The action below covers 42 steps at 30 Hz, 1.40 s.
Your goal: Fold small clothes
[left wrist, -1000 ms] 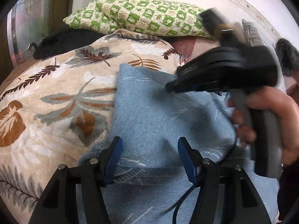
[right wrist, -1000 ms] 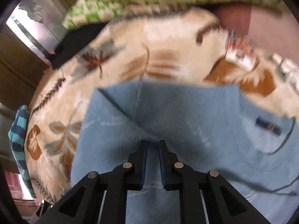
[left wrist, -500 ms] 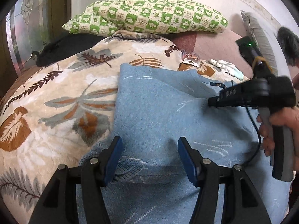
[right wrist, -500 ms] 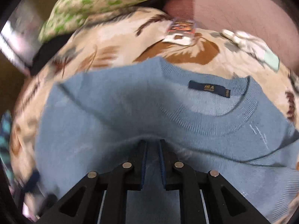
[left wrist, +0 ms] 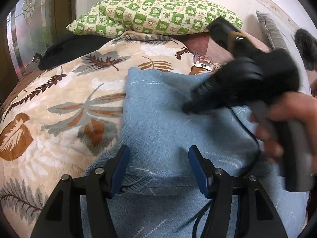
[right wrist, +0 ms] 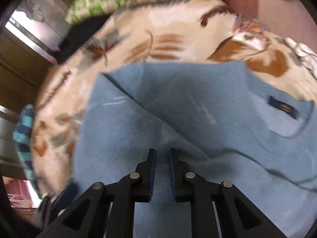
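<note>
A light blue knit sweater (left wrist: 158, 119) lies on the leaf-patterned blanket (left wrist: 59, 107), its left side folded inward along a diagonal crease (right wrist: 150, 111). Its neckline with a dark label (right wrist: 283, 107) is at the right. My left gripper (left wrist: 158, 156) is open and hovers low over the sweater's ribbed hem fold, pads apart on either side of the bulging cloth. My right gripper (right wrist: 161, 158) is shut to a narrow slit and points steeply down at the sweater's middle with no cloth pinched. In the left wrist view the right gripper (left wrist: 187, 109) shows blurred, held by a hand (left wrist: 287, 123).
A green checked pillow (left wrist: 158, 17) and a grey pillow (left wrist: 269, 29) lie at the bed's head. A black garment (left wrist: 65, 53) sits at the far left. A small packet (left wrist: 204, 63) rests just beyond the sweater. A teal striped cloth (right wrist: 23, 134) hangs off the left edge.
The right gripper, near the neckline half a second ago, has swung back left over the sweater's middle, still shut. The left gripper and sweater have stayed put.
</note>
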Motion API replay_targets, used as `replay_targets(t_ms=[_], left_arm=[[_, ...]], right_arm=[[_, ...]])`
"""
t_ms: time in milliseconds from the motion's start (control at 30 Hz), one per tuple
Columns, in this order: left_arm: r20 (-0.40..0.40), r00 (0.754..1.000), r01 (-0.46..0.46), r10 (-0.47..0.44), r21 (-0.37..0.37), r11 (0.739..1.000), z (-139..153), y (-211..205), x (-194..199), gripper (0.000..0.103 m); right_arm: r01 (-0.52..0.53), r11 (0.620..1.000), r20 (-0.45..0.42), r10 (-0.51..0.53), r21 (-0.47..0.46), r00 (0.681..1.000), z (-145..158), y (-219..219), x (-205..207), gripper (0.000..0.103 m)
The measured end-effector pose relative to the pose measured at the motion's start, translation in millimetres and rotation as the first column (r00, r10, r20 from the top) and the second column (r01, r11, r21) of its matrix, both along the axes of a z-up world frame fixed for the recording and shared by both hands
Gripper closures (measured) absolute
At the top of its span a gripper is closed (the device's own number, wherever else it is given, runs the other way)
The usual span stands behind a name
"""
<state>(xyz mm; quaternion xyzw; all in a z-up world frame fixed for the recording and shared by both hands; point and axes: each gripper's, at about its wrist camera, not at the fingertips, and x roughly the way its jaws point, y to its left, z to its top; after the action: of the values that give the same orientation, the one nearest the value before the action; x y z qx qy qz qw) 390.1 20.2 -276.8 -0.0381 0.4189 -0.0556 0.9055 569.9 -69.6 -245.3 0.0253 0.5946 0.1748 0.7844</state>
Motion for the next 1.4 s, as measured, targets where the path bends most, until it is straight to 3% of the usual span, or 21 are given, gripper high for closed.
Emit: replay_targets(t_ms=[100,200,267,333,400,467,567,633,800,833,867,933,1067,1167,1267,1400], left_arm=[[0.005,1.000,-0.003,0.003,0.010,1.000,-0.4,-2.0,0.7,0.041],[0.005,1.000,-0.009,0.009,0.016,1.000,-0.5,-3.5,1.0,0.041],[0.003,1.000,-0.010,0.010,0.011,1.000,-0.5,-2.5,1.0,0.041],[0.004,1.000,-0.016,0.016,0.000,1.000,0.0,-1.0,0.6,0.041],[0.005,1.000,-0.021,0.021,0.001,1.000,0.4,-1.4,-0.3,0.041],[0.008,1.000,-0.021,0.020,0.023,1.000,-0.4,-4.1,-0.6,0.041],[0.009,1.000,-0.016,0.016,0.044,0.999,-1.7,-6.0,-0.2,0.041],[0.010,1.000,-0.018,0.017,0.042,0.999,-1.5,-4.9,0.0,0.041],[0.004,1.000,-0.023,0.022,0.036,0.999,-1.0,-2.9,1.8,0.041],[0.003,1.000,-0.023,0.023,0.037,0.999,-0.9,-3.1,1.8,0.041],[0.002,1.000,-0.022,0.022,0.039,0.999,-0.7,-3.3,1.4,0.041],[0.003,1.000,-0.021,0.021,0.041,0.999,0.0,-2.7,0.0,0.041],[0.025,1.000,-0.008,0.007,0.041,0.999,4.7,1.1,-10.3,0.041],[0.068,0.998,-0.004,0.001,0.044,0.999,15.4,6.2,-22.2,0.040],[0.116,0.993,-0.022,0.021,0.004,1.000,29.3,25.4,-37.5,0.036],[0.075,0.992,-0.104,0.106,-0.029,0.994,28.5,54.0,-61.9,0.032]], right_arm=[[0.100,0.993,0.020,-0.101,0.058,0.995,0.3,-7.5,16.6,0.088],[0.105,0.994,0.105,-0.107,0.021,0.989,5.5,-5.8,25.4,0.088],[0.105,0.991,0.128,-0.114,0.082,0.985,17.9,-15.3,20.7,0.087],[0.114,0.986,0.182,-0.134,0.120,0.974,31.5,-37.8,0.5,0.087],[0.134,0.985,0.176,-0.152,0.109,0.973,40.8,-62.4,-12.3,0.087],[0.134,0.990,0.165,-0.140,0.050,0.976,41.3,-79.0,-26.5,0.087],[0.173,0.982,0.102,-0.165,-0.079,0.981,11.3,-97.2,-40.0,0.087],[0.163,0.987,0.155,-0.164,0.019,0.974,7.5,-111.3,-52.9,0.087],[0.140,0.988,0.176,-0.150,0.066,0.973,23.2,-136.5,-105.7,0.085],[0.113,0.990,0.160,-0.125,0.082,0.979,19.6,-134.8,-115.7,0.079],[0.085,0.994,0.136,-0.094,0.074,0.986,12.2,-132.2,-123.3,0.074],[0.039,0.999,0.199,-0.039,0.002,0.979,13.8,-124.3,-145.1,0.074],[0.055,0.997,0.199,-0.065,0.056,0.978,13.2,-136.8,-179.2,0.072],[0.136,0.984,0.230,-0.160,0.115,0.960,36.3,-163.2,-208.4,0.072],[0.211,0.958,0.299,-0.262,0.195,0.917,70.8,-199.3,-257.1,0.072],[0.290,0.931,0.376,-0.356,0.222,0.855,113.3,-242.2,-336.4,0.069]])
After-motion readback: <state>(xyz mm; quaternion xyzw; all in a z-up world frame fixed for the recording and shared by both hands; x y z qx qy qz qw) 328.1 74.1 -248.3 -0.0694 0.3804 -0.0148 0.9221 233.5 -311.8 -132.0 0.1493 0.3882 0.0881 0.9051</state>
